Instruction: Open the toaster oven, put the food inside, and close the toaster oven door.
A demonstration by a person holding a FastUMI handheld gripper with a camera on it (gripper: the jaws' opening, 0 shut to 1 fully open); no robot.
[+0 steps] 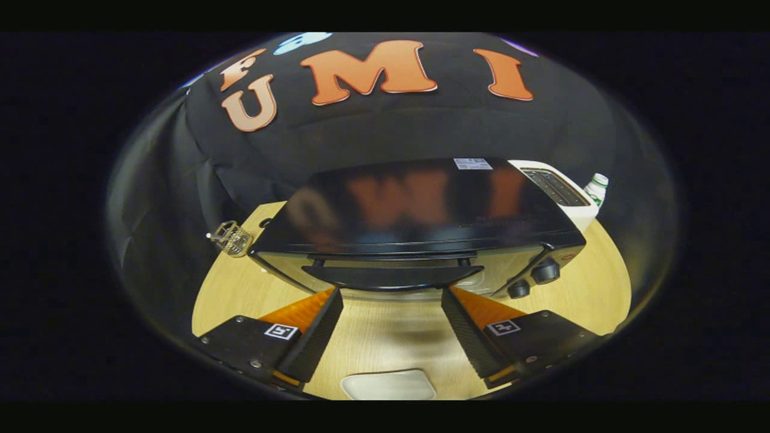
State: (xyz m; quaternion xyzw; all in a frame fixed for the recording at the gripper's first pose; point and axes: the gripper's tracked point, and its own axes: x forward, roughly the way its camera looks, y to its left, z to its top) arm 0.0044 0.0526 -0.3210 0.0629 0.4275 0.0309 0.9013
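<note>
Just ahead of the spread, empty gripper (391, 291) fingers: toaster oven (421, 228), door handle (391, 276), door closed.

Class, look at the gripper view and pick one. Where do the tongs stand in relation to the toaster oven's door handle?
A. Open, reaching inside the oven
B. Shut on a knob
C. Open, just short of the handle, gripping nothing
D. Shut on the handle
C: the tongs are spread apart over the bare wooden table, their tips just below the handle of the closed toaster oven, and nothing lies between them.
</note>
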